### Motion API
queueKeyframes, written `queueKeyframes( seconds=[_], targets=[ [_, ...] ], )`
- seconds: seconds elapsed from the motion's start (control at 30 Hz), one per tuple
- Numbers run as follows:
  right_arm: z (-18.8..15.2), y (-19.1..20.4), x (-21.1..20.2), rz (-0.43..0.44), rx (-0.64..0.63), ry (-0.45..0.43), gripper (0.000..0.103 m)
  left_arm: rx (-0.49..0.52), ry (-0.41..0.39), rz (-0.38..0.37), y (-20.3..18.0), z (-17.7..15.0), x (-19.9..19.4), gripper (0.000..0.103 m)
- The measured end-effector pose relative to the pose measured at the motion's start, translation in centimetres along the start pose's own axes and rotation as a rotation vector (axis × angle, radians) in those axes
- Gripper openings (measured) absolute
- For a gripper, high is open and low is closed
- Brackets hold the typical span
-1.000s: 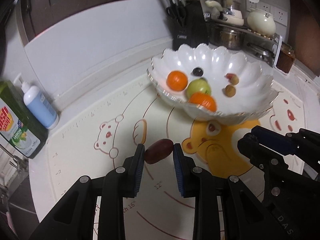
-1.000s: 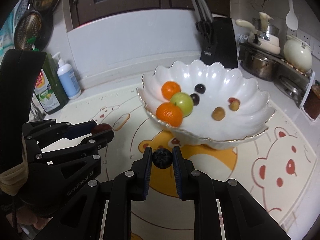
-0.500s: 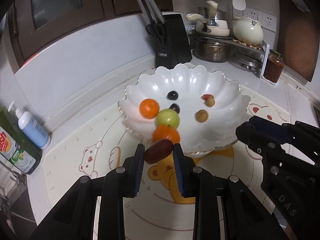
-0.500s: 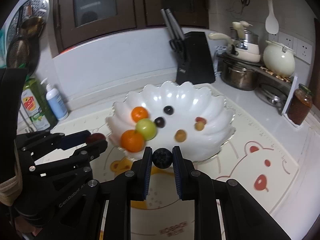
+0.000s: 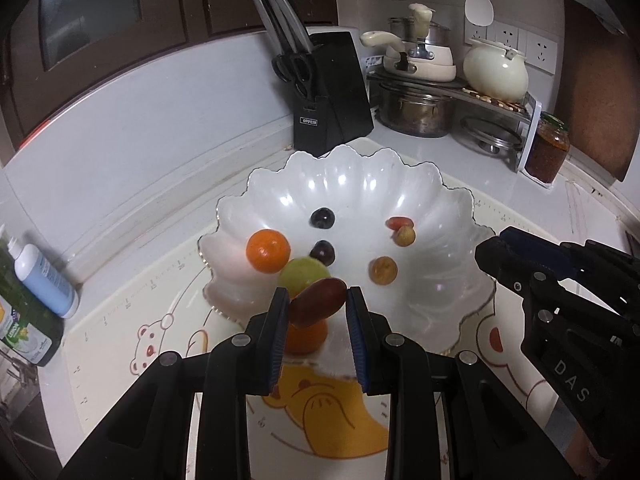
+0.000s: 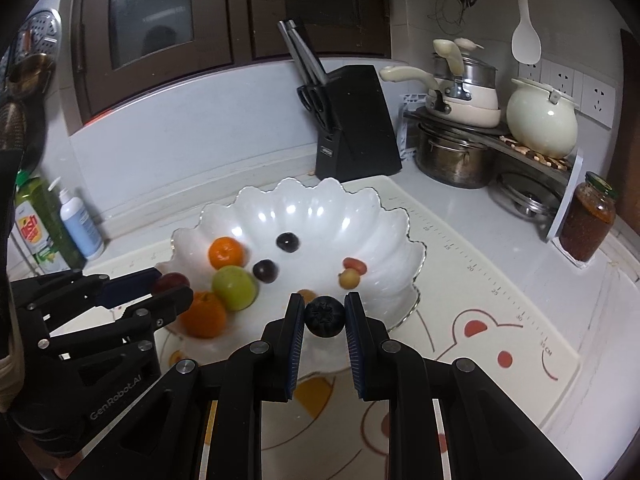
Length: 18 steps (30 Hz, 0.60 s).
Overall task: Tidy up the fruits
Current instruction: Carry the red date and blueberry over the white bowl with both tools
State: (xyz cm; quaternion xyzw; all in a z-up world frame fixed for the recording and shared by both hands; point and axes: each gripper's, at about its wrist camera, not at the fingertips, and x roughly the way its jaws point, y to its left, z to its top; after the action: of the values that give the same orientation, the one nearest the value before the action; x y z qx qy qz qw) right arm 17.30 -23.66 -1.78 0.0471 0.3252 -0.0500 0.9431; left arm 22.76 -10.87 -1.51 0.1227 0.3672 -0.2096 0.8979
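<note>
Both grippers carry fruit over the white bowl (image 5: 448, 208).
The left gripper (image 5: 318, 306) pinches a dark red oblong fruit (image 5: 317, 302) above the bowl's near rim; the right gripper (image 6: 325, 316) clamps a blueberry (image 6: 324, 316), with the oranges and green fruit just ahead to its left.
</note>
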Motion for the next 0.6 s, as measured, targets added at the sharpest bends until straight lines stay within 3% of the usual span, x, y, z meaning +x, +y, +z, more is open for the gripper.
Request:
queueKeyframes(
  seconds=[0.6],
  targets=[
    [2.3,-2.0,4.9,0.004,-0.023,0.029,0.022,-0.033,0.001,0.007,0.4,2.8,4.0,0.029]
  ],
)
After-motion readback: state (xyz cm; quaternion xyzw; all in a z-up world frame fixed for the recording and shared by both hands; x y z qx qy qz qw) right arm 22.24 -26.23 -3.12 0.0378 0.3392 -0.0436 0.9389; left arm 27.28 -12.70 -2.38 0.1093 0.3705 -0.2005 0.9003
